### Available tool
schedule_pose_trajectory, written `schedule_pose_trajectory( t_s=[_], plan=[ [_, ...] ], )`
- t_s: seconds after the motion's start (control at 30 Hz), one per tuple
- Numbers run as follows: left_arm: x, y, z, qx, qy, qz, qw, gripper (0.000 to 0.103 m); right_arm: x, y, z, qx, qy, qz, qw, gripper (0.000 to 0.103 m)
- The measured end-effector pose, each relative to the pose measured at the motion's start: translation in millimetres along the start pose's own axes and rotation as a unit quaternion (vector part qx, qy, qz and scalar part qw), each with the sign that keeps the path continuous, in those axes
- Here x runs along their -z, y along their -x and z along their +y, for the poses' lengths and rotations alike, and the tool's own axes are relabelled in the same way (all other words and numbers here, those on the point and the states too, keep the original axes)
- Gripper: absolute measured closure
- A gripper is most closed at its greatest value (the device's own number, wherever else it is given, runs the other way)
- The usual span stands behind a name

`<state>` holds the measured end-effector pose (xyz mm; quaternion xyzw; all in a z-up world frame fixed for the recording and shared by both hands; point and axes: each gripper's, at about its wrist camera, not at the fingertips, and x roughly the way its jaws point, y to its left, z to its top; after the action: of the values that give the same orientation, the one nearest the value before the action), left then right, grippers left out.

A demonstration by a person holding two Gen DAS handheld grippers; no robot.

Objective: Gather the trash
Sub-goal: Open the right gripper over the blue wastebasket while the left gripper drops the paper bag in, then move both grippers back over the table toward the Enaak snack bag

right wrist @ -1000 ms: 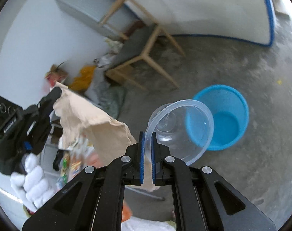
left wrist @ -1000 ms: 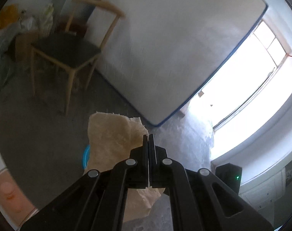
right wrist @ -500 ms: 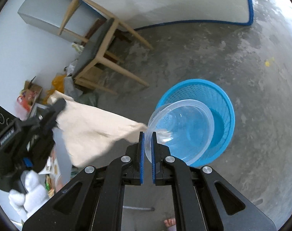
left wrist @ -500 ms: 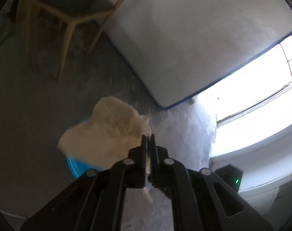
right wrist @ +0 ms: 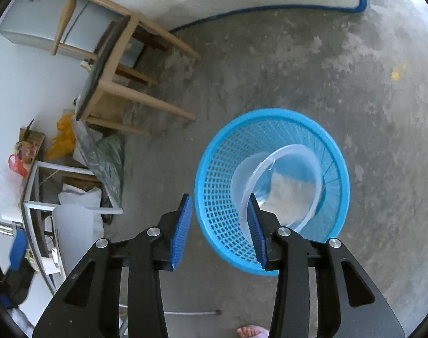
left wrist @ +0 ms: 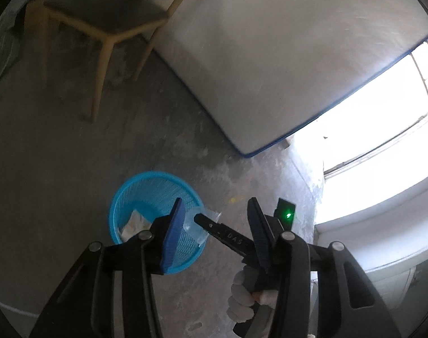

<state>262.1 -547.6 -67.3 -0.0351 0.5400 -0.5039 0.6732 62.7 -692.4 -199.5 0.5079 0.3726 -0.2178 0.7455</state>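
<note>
A blue mesh trash basket [right wrist: 214, 174] stands on the concrete floor; it also shows in the left wrist view [left wrist: 135, 191]. Inside it lie a clear plastic bowl [right wrist: 306, 155] and crumpled beige paper [right wrist: 287, 194]; the paper also shows in the left wrist view [left wrist: 133, 221]. My right gripper [right wrist: 219, 225] is open and empty just above the basket's near rim. My left gripper [left wrist: 214, 225] is open and empty above the basket. The right gripper's black finger [left wrist: 228, 236] reaches over the basket in the left wrist view.
A wooden chair [right wrist: 115, 70] stands on the floor beyond the basket, also in the left wrist view [left wrist: 106, 22]. A white mattress with blue edging [left wrist: 270, 56] leans on the wall. Bags and boxes [right wrist: 61, 138] and a metal frame [right wrist: 39, 197] lie at left. A bare foot [right wrist: 250, 332] shows below.
Both grippers opened. The beige paper dropped from my left gripper and the clear bowl from my right gripper into the blue basket. Both grippers moved closer over the basket.
</note>
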Motion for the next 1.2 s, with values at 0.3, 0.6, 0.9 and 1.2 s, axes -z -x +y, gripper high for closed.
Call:
schedule_pose_trajectory(
  t_s=[0.3,0.6,0.9,1.2],
  plan=[
    [26,90,-15,-0.009,-0.042,-0.046,0.9980,0.053,18,4,7,-0.025,0.052,0.024,0.998,0.053],
    [79,229,14,-0.055,-0.039,-0.116,0.9910,0.049,10,-57,2,-0.003,0.021,0.069,0.997,0.040],
    [150,328,47,-0.118,-0.022,-0.171,0.9778,0.044,29,-94,-28,0.142,0.033,0.155,0.977,0.038],
    [228,384,78,-0.171,-0.001,-0.217,0.9610,0.042,60,1,19,0.080,0.119,0.109,0.984,0.038]
  ],
)
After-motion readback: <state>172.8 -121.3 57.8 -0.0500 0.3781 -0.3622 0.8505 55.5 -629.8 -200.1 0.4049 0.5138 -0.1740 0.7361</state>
